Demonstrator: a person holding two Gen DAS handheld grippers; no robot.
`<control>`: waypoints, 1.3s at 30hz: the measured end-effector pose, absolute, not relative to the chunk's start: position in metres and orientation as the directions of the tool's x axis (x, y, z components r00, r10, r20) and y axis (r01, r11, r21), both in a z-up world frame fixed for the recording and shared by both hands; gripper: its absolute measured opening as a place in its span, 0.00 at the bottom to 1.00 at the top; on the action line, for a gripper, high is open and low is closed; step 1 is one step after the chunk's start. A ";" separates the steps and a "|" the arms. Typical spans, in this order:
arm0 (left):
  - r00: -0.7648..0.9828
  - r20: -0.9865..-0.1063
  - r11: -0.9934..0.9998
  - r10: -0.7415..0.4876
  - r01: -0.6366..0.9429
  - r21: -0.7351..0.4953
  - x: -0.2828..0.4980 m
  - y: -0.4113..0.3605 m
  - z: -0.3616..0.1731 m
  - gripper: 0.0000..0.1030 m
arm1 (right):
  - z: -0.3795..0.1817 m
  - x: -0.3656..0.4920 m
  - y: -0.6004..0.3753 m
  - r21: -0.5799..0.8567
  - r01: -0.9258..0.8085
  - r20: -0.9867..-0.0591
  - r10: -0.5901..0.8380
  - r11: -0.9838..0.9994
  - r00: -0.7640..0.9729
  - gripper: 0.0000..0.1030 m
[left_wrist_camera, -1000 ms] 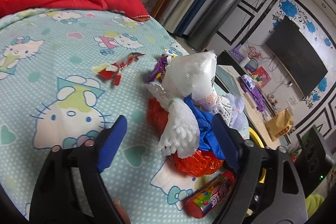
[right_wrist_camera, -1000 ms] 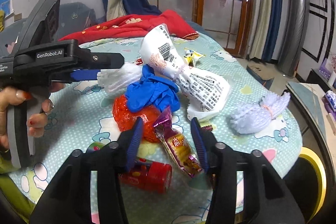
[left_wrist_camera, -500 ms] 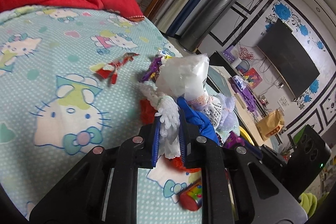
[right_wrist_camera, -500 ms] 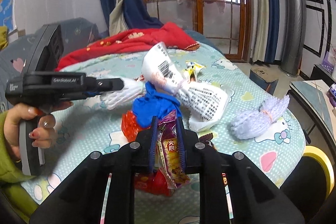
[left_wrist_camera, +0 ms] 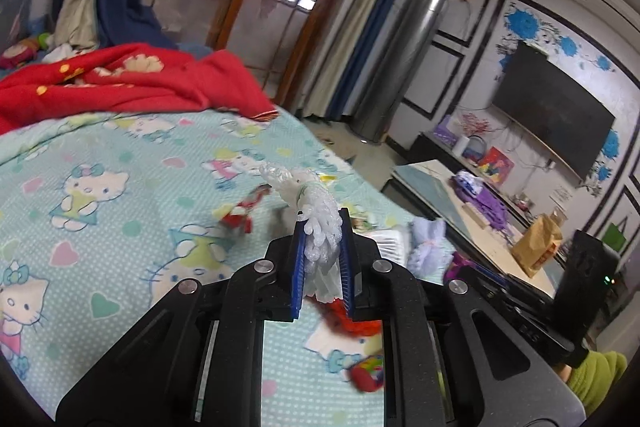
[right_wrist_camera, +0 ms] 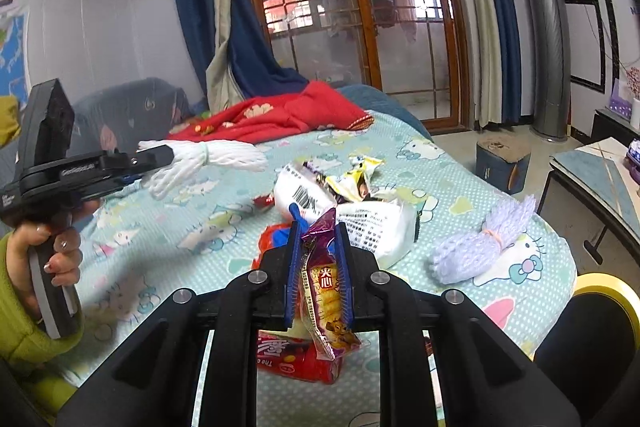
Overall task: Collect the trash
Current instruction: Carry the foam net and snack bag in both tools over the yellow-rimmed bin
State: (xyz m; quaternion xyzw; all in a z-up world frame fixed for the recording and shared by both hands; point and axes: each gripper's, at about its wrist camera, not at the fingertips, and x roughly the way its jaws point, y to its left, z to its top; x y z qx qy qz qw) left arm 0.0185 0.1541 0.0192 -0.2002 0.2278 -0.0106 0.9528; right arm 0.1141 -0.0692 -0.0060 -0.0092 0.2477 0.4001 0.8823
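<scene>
"夹心" on purple snack wrapper (right_wrist_camera: 326, 287); "The" on red pack (right_wrist_camera: 298, 361).

Squeezed between blue ribbed plastic pads (left_wrist_camera: 298, 269): soft white foam netting (left_wrist_camera: 320, 223). Pinched between the other pads (right_wrist_camera: 343, 267): glossy crinkled purple foil wrapper (right_wrist_camera: 326, 283). Beneath the fingers: matt printed cotton bedsheet (right_wrist_camera: 160, 247); beyond the fingertips, fleecy red blanket (left_wrist_camera: 120, 83).

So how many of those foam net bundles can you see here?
2. A white net is pinched in the left gripper, held above the bed. A lilac net lies on the bed to the right. The trash pile might hide more.
</scene>
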 end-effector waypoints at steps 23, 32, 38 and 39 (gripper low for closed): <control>0.833 -0.443 0.924 -0.330 0.190 -0.330 0.047 0.042 0.017 0.09 | 0.032 0.137 -0.153 0.219 -0.583 -0.344 0.621 0.782 0.704 0.16; 0.781 -0.467 0.904 -0.415 0.297 -0.306 0.063 -0.005 0.009 0.09 | 0.030 0.146 -0.205 0.241 -0.481 -0.341 0.538 0.843 0.771 0.16; 0.739 -0.487 0.884 -0.466 0.369 -0.286 0.075 -0.039 0.002 0.09 | 0.019 0.154 -0.245 0.312 -0.390 -0.361 0.487 0.867 0.795 0.16; 0.732 -0.490 0.881 -0.473 0.378 -0.285 0.076 -0.042 0.001 0.09 | 0.017 0.155 -0.251 0.313 -0.374 -0.364 0.474 0.873 0.802 0.16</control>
